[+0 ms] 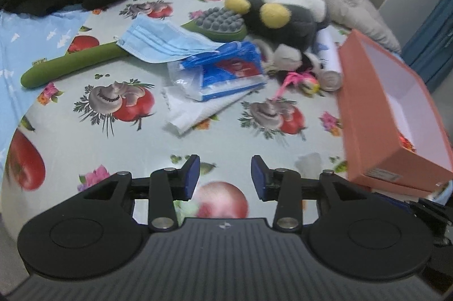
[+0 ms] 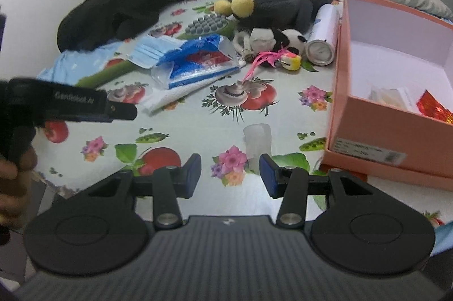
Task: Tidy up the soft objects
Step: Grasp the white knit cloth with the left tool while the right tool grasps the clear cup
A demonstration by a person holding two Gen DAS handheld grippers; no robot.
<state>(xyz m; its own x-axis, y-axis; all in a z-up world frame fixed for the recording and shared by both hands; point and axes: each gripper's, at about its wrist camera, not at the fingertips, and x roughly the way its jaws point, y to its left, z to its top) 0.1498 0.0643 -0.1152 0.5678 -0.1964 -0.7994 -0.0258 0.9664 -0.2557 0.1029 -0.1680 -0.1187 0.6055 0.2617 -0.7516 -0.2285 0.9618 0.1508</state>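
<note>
Both my claws, left claw [image 1: 225,178] and right claw [image 2: 230,176], are wide open and empty; the grey plush toy [image 2: 271,5] lies far ahead, nearer my right.

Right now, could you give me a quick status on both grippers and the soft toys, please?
Left gripper open, empty. Right gripper open, empty. Grey plush toy and small panda plush untouched beside orange box. Small translucent cup just ahead of right gripper.

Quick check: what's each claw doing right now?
Left claw: open, holding nothing.
Right claw: open, holding nothing.
</note>
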